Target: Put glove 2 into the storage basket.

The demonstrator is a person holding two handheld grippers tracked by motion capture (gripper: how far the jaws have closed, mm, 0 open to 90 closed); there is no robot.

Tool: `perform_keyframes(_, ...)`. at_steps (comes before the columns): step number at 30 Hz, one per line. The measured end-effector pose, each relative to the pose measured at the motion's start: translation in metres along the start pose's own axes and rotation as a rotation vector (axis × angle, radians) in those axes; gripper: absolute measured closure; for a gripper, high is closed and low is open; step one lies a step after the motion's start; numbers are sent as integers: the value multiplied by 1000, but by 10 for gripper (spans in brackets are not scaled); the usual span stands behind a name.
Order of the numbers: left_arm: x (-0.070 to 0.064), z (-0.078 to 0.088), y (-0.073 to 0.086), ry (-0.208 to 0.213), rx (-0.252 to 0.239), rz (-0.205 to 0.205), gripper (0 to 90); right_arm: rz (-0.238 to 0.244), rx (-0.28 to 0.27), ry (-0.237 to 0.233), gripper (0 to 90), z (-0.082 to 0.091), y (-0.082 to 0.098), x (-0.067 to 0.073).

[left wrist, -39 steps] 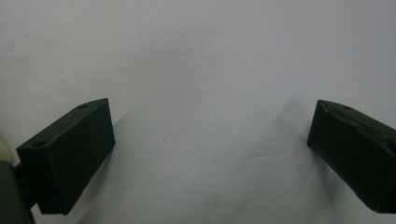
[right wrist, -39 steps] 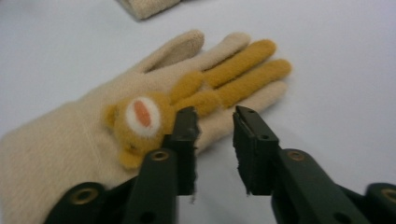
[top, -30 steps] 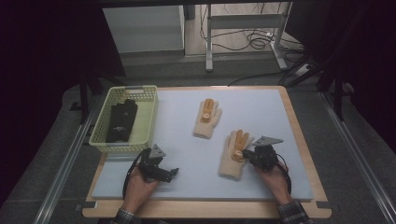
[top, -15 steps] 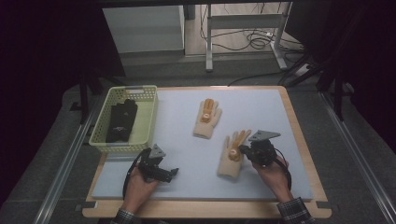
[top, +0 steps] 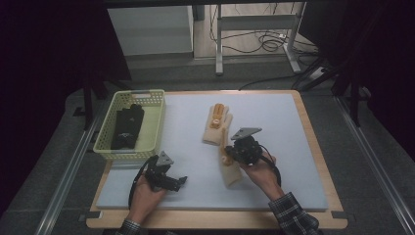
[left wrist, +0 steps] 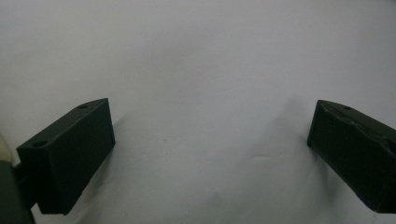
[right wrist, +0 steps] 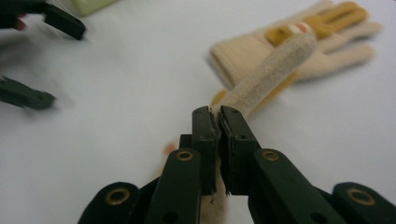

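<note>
Two cream knit gloves with yellow patches lie on the white mat [top: 293, 147]. The far glove [top: 217, 122] lies flat, also seen as the flat glove [right wrist: 345, 46]. My right gripper [top: 229, 152] is shut on the near glove [top: 232, 174] and holds its finger end off the mat, while the cuff still trails on the mat. In the right gripper view the jaws [right wrist: 218, 114] pinch the knit, and a glove finger [right wrist: 275, 70] sticks out beyond them. My left gripper [top: 182, 182] rests on the mat at the front left, open with nothing between its jaws [left wrist: 210, 154].
A pale yellow basket [top: 131, 93] stands at the left edge of the mat with a dark folded item [top: 128, 126] inside. The wooden table rim [top: 318, 147] frames the mat. Metal rails run along both sides.
My right gripper has moved left and upward, pulling the near glove's finger end off the mat and closer to the far glove. The left gripper has stayed put.
</note>
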State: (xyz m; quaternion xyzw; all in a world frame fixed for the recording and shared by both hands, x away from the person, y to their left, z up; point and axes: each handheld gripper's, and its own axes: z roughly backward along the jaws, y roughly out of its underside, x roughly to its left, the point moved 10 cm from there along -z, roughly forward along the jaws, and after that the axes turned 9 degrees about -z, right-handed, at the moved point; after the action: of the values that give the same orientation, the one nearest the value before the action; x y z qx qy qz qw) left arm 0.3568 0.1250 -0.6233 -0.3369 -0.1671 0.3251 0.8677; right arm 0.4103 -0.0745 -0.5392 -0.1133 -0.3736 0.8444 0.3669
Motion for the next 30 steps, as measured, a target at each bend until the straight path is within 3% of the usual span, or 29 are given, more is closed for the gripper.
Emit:
perform_keyframes(3,0,0,0,0,0,0,7,5,-4,-30,814,-5,-5,9)
perform_keyframes(4,0,0,0,0,0,0,7,12,2,-59,799,-10,-10,20)
perform_keyframes(6,0,0,0,1,1,0,7,24,0,-79,759,-13,-14,30)
perform_keyframes(10,0,0,0,1,1,-1,7,62,-13,-96,719,-14,-24,45)
perform_keyframes(15,0,0,0,1,-2,3,7,69,-9,-71,709,-15,-21,40)
perform_keyframes(17,0,0,0,1,-1,1,7,37,-2,-59,698,-20,-11,26)
perform_keyframes(20,0,0,0,1,0,1,7,16,-9,-74,653,-27,-2,19)
perform_keyframes(25,0,0,0,2,2,-1,7,18,-11,-114,568,-40,5,27)
perform_keyframes(28,0,0,0,1,1,-1,7,54,3,-137,421,-57,10,42)
perform_keyframes(30,0,0,0,1,1,-1,7,70,6,-135,397,-65,12,44)
